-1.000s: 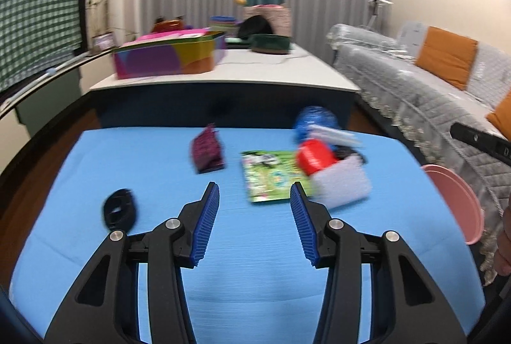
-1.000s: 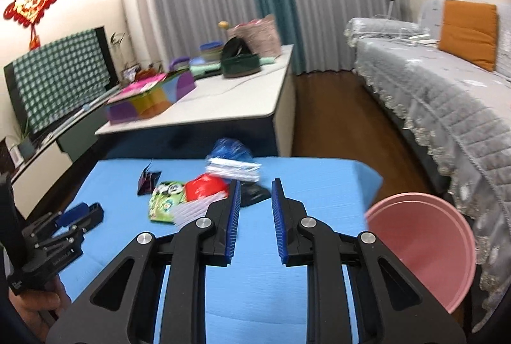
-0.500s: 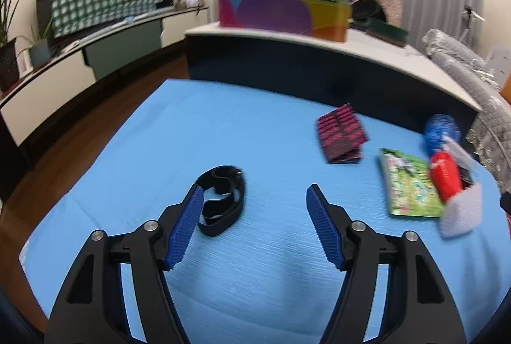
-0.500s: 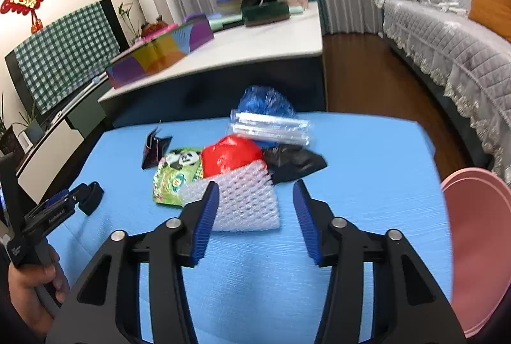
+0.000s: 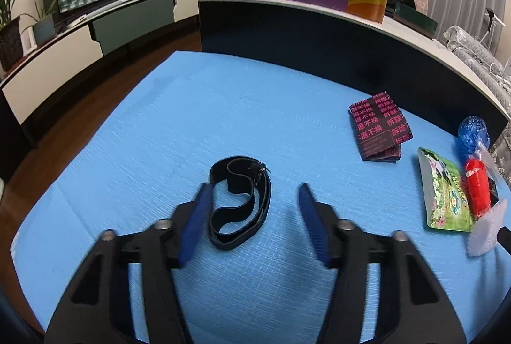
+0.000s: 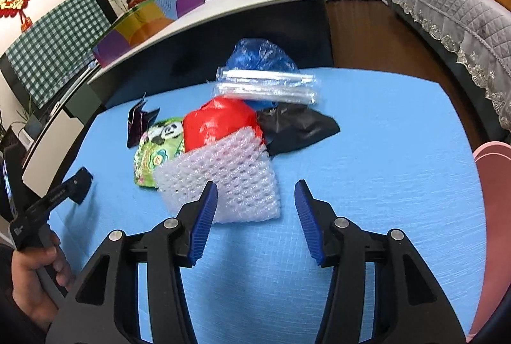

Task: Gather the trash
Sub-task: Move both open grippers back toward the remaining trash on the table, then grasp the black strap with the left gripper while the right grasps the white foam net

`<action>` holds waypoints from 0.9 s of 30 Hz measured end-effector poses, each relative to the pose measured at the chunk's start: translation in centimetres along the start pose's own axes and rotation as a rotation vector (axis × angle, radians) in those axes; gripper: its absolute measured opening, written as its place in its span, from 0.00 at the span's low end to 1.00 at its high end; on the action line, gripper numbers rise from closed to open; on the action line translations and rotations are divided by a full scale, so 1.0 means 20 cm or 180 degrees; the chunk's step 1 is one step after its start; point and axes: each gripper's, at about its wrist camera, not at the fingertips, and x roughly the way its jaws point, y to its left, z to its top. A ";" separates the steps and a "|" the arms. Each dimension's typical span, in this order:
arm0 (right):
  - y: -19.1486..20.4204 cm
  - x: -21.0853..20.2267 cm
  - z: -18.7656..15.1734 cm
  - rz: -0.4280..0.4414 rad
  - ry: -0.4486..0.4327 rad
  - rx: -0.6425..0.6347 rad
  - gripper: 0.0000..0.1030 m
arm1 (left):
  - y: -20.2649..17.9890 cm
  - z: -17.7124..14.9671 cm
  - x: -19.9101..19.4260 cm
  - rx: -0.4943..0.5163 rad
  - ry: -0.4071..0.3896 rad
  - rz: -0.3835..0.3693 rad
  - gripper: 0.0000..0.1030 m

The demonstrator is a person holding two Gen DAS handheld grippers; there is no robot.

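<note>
Your left gripper (image 5: 254, 200) | jaws closing, nothing clamped | black strap loop (image 5: 239, 200) between them, hugging left pad

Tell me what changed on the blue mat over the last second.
Both moved in. The left hand-held gripper swung from the trash pile to the black strap, jaws closing, pads not yet touching. The right hand-held gripper came down to the white foam net, jaws closing, nothing gripped. The trash and pink bin stayed put.

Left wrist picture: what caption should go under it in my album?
Left tongs closing over a coiled black elastic strap on the blue foam mat.
</note>
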 end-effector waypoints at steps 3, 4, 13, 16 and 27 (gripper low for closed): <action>0.03 -0.02 -0.01 0.0005 0.0005 -0.0134 0.11 | -0.01 0.00 0.00 0.0024 0.0002 -0.0044 0.22; 0.04 -0.03 -0.01 0.0018 0.0003 -0.0161 0.06 | -0.01 0.00 0.00 0.0032 -0.0006 -0.0053 0.17; 0.14 -0.28 0.01 0.0034 -0.0389 -0.0419 0.00 | -0.10 -0.01 -0.15 0.0167 -0.0240 -0.0311 0.06; 0.14 -0.37 0.00 -0.0030 -0.0537 -0.0426 0.00 | -0.17 -0.02 -0.23 0.0288 -0.0367 -0.0442 0.05; 0.03 -0.63 -0.05 -0.0206 -0.0890 -0.0225 0.00 | -0.30 -0.06 -0.41 0.0463 -0.0577 -0.0837 0.05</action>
